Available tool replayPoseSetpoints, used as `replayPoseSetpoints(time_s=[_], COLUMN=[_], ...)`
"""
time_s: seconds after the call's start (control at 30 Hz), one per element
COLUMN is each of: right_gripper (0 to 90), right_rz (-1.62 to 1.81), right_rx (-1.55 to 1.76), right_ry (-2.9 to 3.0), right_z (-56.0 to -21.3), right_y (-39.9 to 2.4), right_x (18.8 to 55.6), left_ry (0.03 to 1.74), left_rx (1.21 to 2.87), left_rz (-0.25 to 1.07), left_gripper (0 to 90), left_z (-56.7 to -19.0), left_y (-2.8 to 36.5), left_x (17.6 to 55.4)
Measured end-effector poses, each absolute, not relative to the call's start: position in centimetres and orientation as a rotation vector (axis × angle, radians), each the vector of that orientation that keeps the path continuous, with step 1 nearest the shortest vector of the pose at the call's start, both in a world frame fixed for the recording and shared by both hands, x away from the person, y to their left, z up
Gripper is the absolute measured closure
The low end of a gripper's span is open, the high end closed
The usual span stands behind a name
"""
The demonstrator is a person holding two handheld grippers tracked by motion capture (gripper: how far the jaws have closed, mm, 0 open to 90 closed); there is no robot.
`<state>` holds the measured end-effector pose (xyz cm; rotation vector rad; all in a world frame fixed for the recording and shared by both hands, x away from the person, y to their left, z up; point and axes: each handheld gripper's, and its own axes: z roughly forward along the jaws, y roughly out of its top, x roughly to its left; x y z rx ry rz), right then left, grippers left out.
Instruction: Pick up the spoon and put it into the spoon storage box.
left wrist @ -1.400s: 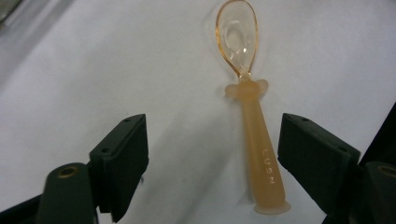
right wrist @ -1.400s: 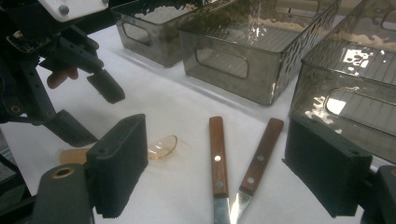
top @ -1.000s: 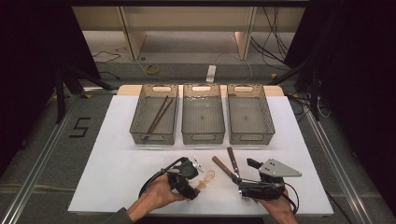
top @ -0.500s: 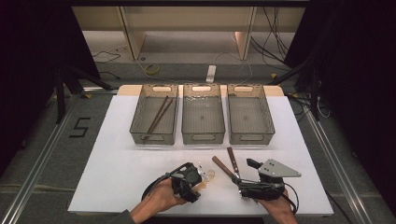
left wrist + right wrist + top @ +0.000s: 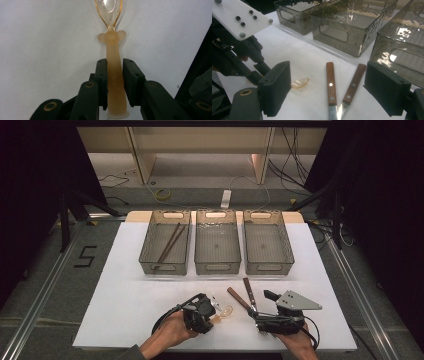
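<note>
With the left gripper's (image 5: 113, 82) jaws just closing on the amber spoon's (image 5: 113, 62) handle at the near table edge (image 5: 125, 295), its slick round handle could squirt out; the right gripper (image 5: 337, 90) stands spread.

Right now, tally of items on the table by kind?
Bins: 3
Chopsticks: 2, in the left bin
Wooden-handled knives: 2
Amber plastic spoon: 1, between the left gripper pads
Total: 8
</note>
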<state>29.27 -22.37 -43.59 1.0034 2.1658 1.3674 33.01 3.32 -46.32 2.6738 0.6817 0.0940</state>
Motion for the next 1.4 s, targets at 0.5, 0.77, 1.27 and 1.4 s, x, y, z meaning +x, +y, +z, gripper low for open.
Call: replayPoseSetpoints(time_s=[0.5, 0.77, 1.27, 1.4], right_gripper=[22.1, 22.1, 22.2, 22.1], right_rz=[1.368, 1.369, 1.370, 1.371], right_rx=[0.999, 1.000, 1.007, 1.024], right_ry=[2.165, 2.162, 2.167, 2.168], right_z=[-43.6, -43.6, -43.6, -43.8], right_y=[-22.4, -22.4, -22.4, -22.4], right_x=[29.3, 29.3, 29.3, 29.5], left_ry=[0.715, 0.746, 0.778, 0.791], left_rx=[2.589, 2.502, 2.403, 2.367], left_rz=[0.074, 0.105, 0.130, 0.133], left_gripper=[75.6, 75.6, 75.5, 75.6], left_z=[-45.1, -44.0, -42.5, -42.1], left_y=[4.6, 5.5, 6.8, 7.1], left_x=[34.0, 34.6, 35.7, 36.0])
